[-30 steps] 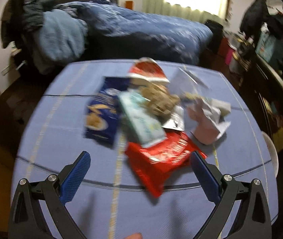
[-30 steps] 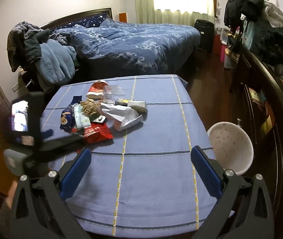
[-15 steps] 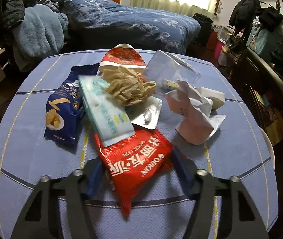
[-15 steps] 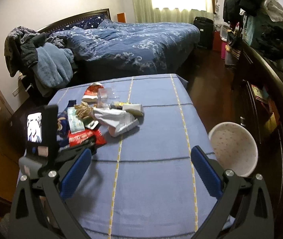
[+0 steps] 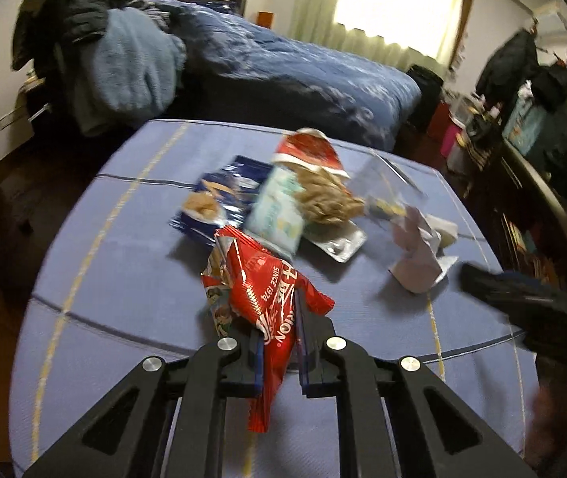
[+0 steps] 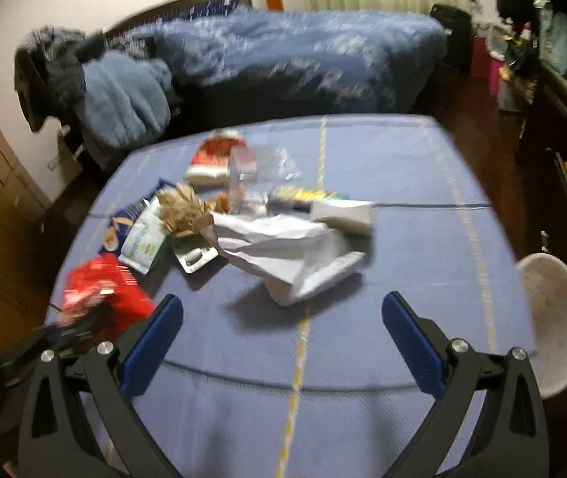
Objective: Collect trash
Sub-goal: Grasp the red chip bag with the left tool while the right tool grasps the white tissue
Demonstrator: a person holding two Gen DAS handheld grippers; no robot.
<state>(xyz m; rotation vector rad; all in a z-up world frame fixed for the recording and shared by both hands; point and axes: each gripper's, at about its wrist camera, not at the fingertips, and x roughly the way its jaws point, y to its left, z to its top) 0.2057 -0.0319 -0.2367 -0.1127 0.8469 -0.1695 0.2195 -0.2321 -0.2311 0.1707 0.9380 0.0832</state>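
Note:
My left gripper (image 5: 279, 318) is shut on a red snack wrapper (image 5: 267, 290) and holds it lifted above the blue tablecloth (image 5: 124, 263). The wrapper also shows at the left of the right wrist view (image 6: 100, 294). The trash pile lies behind it: a blue snack bag (image 5: 219, 199), a pale green tissue pack (image 5: 279, 207), crumpled brown paper (image 5: 327, 199), a blister pack (image 5: 339, 243), a red-and-white wrapper (image 5: 307, 151), a clear plastic bag (image 5: 387, 183) and crumpled white paper (image 6: 283, 251). My right gripper (image 6: 283, 318) is open and empty, just in front of the white paper.
A white waste bin (image 6: 554, 310) stands on the floor off the table's right edge. A bed with a blue quilt (image 6: 303, 59) lies behind the table. A dark cabinet with clutter (image 5: 542, 183) runs along the right side.
My left gripper has closed on the red wrapper and lifted it off the table. My right gripper has moved forward toward the white paper, still open.

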